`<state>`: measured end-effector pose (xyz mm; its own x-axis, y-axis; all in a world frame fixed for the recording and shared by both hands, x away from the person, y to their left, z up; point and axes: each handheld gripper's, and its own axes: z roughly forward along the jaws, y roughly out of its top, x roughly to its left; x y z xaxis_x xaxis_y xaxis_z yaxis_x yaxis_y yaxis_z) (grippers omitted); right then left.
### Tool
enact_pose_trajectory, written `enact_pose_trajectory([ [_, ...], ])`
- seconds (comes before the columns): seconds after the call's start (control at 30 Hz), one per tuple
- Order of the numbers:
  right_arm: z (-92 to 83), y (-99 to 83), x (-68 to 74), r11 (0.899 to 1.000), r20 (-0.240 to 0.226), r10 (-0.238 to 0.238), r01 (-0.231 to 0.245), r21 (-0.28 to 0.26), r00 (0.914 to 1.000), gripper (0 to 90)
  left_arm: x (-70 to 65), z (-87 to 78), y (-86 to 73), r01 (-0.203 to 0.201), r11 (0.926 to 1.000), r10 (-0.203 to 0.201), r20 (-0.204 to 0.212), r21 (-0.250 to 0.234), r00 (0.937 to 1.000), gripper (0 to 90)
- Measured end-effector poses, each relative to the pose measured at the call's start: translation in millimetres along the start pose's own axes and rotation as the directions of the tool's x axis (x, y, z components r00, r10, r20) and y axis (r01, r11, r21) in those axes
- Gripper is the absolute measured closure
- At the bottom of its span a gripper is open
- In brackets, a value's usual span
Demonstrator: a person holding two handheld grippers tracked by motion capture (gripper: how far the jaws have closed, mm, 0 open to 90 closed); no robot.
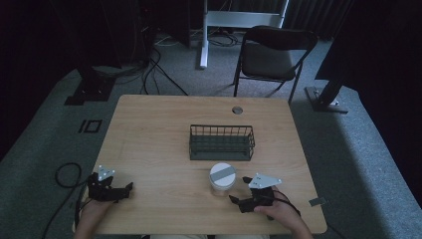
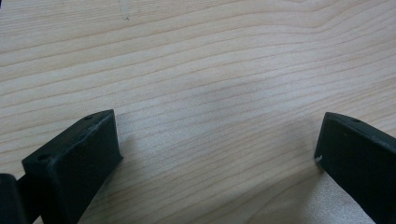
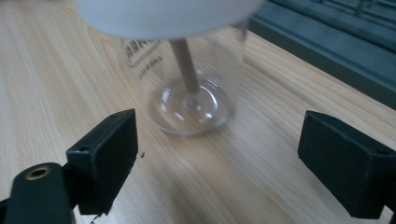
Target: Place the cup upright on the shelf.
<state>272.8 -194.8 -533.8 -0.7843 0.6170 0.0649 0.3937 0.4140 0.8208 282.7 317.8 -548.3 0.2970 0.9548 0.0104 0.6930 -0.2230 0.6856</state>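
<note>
Resting low at the near left corner of the table [image 1: 149, 124], the left gripper [image 1: 118, 191] has its jaws spread wide over bare wood; nothing between them, nothing touched. It looks parked, out of the work. The right gripper [image 1: 241, 190], held in the person's right hand [image 1: 278, 211], sits near the front edge just beside a clear jar [image 1: 222, 179] with a white lid. Its jaws are also wide apart and empty; in the right gripper view the jar [image 3: 189, 79] stands upright straight ahead of them, not yet between them, so this reads as lining up for a grasp. Something like a stick stands inside the jar; unclear what. Just beyond the jar stands a dark wire basket [image 1: 222, 143], empty, probably the destination.
</note>
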Motion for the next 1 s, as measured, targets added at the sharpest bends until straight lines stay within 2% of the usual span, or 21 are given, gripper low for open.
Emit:
enact_pose_trajectory([
  [0.57,15.9,8.2,16.2,0.998,-0.003,-0.009,0.008,-0.063,1.0000,13.0,0.0,0.0,0.0,0.000,1.0000,0.000,0.000,0.000,1.0000,0.1],
  [1.0,26.9,14.6,22.3,0.991,0.010,0.035,-0.034,-0.131,0.9993,12.9,-0.1,0.0,0.0,-0.001,1.0000,0.001,0.001,-0.001,1.0000,0.1],
])
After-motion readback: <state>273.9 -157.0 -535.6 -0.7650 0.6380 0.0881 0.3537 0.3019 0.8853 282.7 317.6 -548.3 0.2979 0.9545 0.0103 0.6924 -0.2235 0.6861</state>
